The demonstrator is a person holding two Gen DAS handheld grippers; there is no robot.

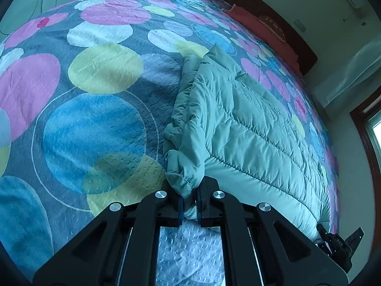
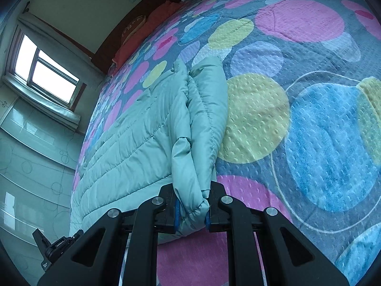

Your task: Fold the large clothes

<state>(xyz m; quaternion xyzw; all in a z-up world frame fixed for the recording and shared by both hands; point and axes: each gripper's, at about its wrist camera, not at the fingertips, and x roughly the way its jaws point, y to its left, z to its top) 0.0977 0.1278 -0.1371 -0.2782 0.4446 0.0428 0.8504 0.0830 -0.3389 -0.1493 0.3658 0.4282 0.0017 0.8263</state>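
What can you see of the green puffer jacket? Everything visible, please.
The puffer jacket is pale mint green, quilted in stitched rows, with a smooth, slightly shiny shell. It lies on the circle-patterned bedspread, with a sleeve folded in along each side. The left gripper is shut on the elastic-cuffed fabric at one near corner; the right gripper is shut on a bunched cuffed fold at the other. The rest lies flat on the bed.

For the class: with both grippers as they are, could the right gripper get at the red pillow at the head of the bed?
Probably not: the right gripper has its jaws shut on the green jacket, and the red pillow lies far across the bedspread.
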